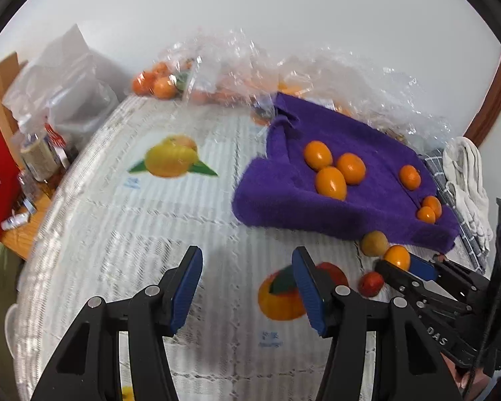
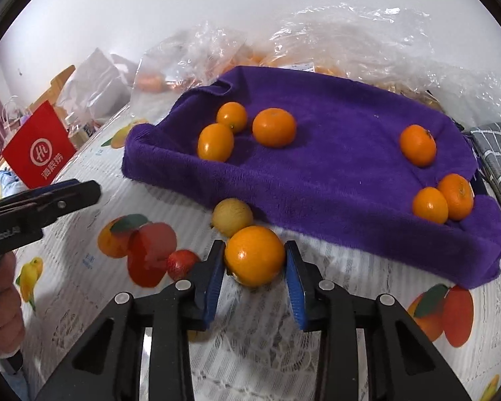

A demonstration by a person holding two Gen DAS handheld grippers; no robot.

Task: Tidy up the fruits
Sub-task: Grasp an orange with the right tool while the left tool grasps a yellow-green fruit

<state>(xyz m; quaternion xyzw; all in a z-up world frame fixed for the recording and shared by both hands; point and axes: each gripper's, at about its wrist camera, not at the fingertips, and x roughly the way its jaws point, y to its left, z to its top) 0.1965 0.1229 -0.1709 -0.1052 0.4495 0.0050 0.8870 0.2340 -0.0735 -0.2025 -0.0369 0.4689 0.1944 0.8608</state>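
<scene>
Your right gripper (image 2: 254, 269) grips an orange (image 2: 254, 255); your left gripper (image 1: 247, 284) hangs released over the tablecloth (image 1: 117, 220).

In the right wrist view, low and centre, your blue pads (image 2: 292, 280) press both sides of the orange, which sits on the printed cloth. Just behind it and touching is a yellowish fruit (image 2: 232, 217), and a small red fruit (image 2: 182, 262) lies to its left. In the left wrist view your left fingers stand wide apart at the bottom with nothing between them. Farther up, the purple towel (image 2: 334, 167) fills the middle of the right wrist frame and carries six oranges: three grouped at its upper left (image 2: 273, 127), one at the upper right (image 2: 417, 145), and two touching at the right edge (image 2: 430, 205). Beyond the towel, crumpled clear plastic bags (image 2: 350, 40) with more orange fruit lie along the wall.
</scene>
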